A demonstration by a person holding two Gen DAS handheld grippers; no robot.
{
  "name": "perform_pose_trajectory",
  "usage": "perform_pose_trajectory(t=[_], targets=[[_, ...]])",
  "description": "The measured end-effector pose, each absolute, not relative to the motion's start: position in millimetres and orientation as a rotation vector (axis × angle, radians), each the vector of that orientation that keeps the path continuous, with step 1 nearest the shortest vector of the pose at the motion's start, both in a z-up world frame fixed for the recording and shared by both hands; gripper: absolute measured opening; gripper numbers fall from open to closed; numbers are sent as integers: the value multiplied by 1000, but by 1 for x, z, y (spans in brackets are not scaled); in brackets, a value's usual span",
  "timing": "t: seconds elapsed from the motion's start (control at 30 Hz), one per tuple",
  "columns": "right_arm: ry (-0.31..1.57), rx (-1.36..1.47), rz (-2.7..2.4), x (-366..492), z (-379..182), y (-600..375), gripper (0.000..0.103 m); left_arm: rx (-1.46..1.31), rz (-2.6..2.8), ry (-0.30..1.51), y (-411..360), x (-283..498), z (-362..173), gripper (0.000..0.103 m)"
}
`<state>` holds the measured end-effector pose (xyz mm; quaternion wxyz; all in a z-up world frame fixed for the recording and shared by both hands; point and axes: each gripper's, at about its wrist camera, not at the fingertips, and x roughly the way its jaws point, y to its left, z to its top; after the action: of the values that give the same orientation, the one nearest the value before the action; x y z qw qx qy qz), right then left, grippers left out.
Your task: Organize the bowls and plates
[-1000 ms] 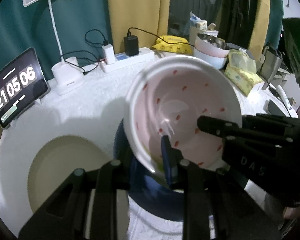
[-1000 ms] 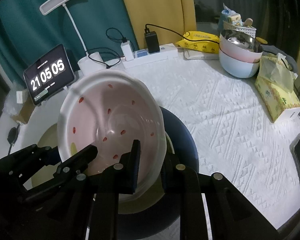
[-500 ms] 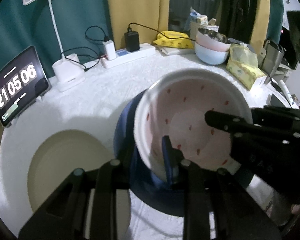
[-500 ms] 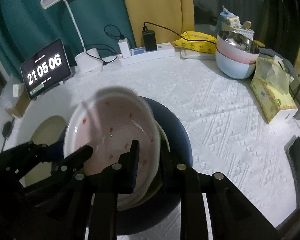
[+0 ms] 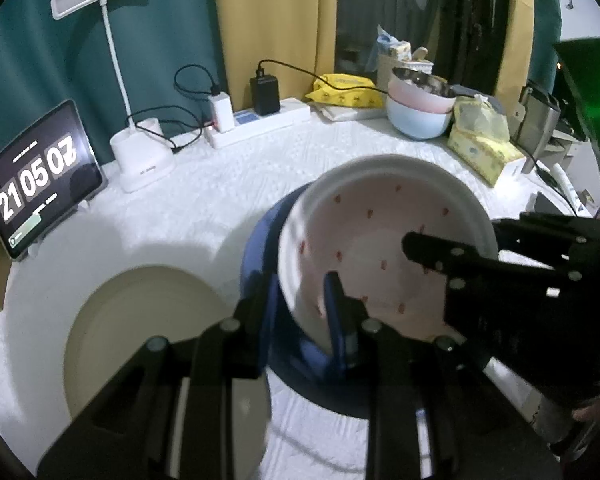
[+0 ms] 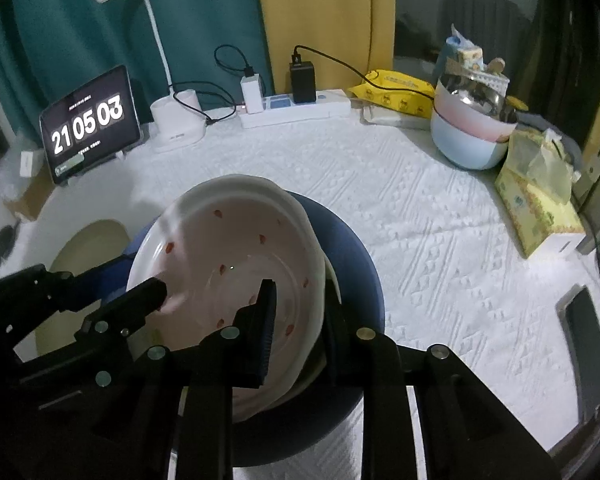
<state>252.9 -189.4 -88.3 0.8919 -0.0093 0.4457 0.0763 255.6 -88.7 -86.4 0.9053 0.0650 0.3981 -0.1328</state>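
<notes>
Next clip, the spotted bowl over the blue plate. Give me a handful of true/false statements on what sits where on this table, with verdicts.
1. The white bowl with red spots sits over the dark blue plate. True.
2. The cream plate is stacked on the blue plate. False: it lies apart on the tablecloth, to the bowl's left in both views.
3. Both grippers reach the spotted bowl's rim, the left gripper and the right gripper from opposite sides. True.
4. The pink bowl nests in the light blue bowl at the table's far right. True.
5. The desk lamp stands right of the power strip. False: it stands left of it, beside the clock tablet.
</notes>
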Motion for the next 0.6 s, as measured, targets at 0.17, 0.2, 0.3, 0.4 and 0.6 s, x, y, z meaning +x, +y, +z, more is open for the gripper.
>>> perform_pose_trajectory(t=[0.17,0.2,0.3,0.4,0.6], targets=[[925,-33,179,250,-85,-185,42,123,-273,817,-83,256,-84,25],[922,-35,180,250,-84,-185,43,121,-272,815,-82,256,-84,25],[891,-75,171,246,-76,-180,51,103,-274,809,-75,257,-81,25],[853,-114,156,243,-66,-176,60,96,-274,801,-71,257,-80,26],[844,-130,166,243,-61,-174,60,84,-266,785,-60,255,-75,26]])
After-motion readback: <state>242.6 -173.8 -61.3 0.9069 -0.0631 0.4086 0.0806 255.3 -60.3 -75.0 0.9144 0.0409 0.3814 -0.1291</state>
